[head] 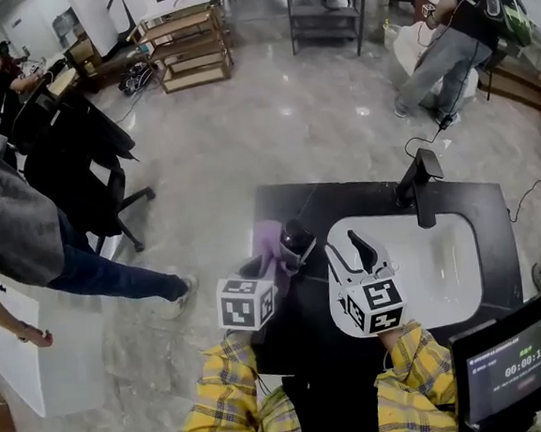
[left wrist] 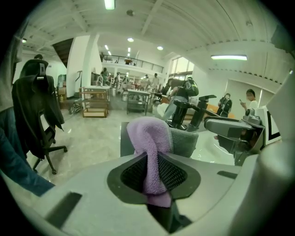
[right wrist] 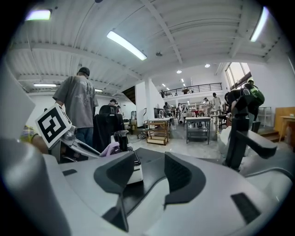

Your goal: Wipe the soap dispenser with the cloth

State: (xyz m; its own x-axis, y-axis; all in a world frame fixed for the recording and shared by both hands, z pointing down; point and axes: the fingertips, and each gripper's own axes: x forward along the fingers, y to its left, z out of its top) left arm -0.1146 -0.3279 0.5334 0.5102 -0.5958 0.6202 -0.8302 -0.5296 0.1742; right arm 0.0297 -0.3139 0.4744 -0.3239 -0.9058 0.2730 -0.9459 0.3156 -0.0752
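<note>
Cloth (left wrist: 150, 138) beside soap dispenser (head: 297, 241)
Your left gripper (left wrist: 155, 171) clamps it for wiping; your right gripper (right wrist: 148, 170) gapes empty, perhaps to steady.

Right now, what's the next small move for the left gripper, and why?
Probably ease the cloth onto the soap dispenser: the left gripper is shut on the cloth, right beside the dispenser's pump, while the right gripper stands open and empty.

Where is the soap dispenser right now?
In the head view the soap dispenser stands on the black counter, just left of the white sink, beside the purple cloth held in the left tongs.
</note>
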